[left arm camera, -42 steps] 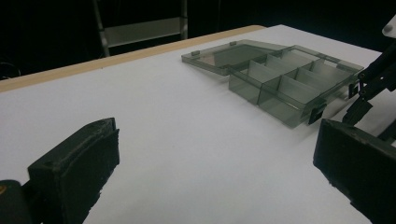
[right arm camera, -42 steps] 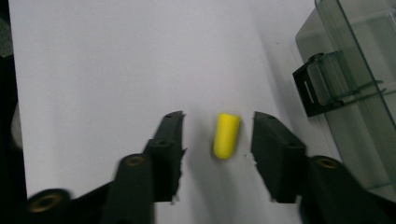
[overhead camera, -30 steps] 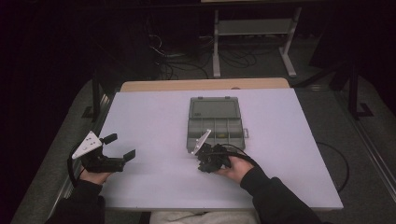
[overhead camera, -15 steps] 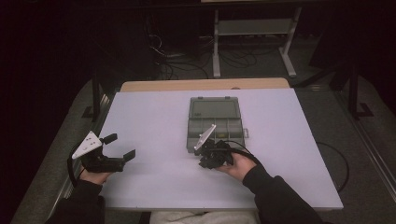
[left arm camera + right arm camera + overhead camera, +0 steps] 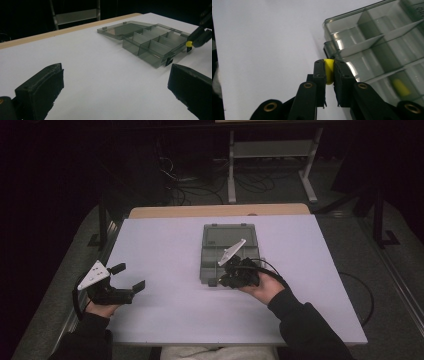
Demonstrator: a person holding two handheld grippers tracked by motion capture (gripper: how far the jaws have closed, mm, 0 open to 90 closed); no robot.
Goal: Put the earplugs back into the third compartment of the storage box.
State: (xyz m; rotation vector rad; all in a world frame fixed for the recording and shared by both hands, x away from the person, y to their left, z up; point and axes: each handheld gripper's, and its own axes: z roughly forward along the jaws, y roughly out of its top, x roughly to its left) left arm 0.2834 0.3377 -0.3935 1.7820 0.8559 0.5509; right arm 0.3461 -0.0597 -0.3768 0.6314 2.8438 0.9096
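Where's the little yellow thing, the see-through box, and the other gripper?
yellow piece (image 5: 329, 70), right gripper view, its middle between the pads.
compartment box (image 5: 150, 47), left gripper view, a front divider wall.
left gripper (image 5: 129, 276), high view, between its open fingertips.

— Where does the high view sit?
— Above the near side, looking forward and down over the whole table (image 5: 165, 320).
— And the gripper views?
— Both low and close; each faces the compartment box (image 5: 152, 47), which the high view shares (image 5: 227, 240).
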